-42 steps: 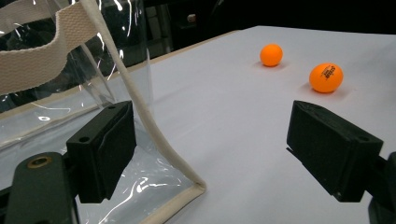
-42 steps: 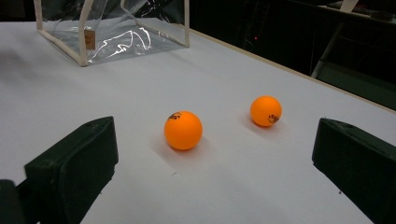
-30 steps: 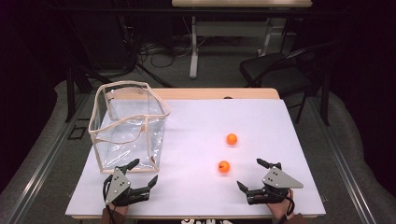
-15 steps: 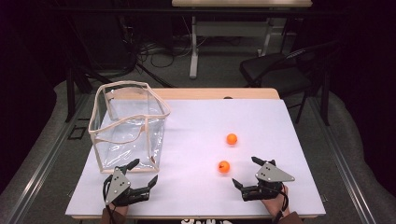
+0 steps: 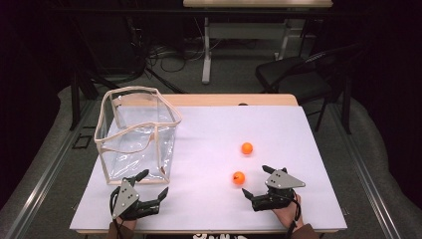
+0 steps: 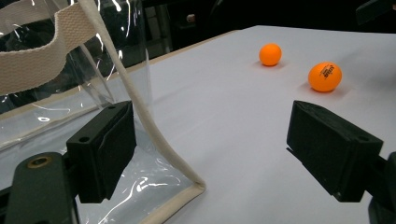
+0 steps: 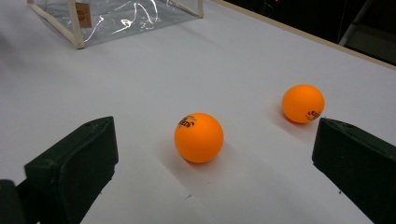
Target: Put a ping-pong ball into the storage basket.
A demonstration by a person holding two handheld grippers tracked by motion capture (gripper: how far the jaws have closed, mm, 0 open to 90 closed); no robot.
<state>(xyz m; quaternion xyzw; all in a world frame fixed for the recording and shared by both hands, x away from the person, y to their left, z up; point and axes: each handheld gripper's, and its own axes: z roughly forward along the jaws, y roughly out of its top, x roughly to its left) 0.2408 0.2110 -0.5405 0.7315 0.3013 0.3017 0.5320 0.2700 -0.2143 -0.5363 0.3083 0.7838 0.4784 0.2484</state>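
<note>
Not much here can be read. The nearer orange ball (image 7: 199, 137) has small dark print on its top left side, but the letters are too blurry to make out. The farther orange ball (image 7: 303, 103) has dark print low on its right side, and that is also too small to read. The clear bag (image 7: 116, 16) has a little brown tag (image 7: 83, 15) on its corner with a round mark on it, and no words can be read there.
</note>
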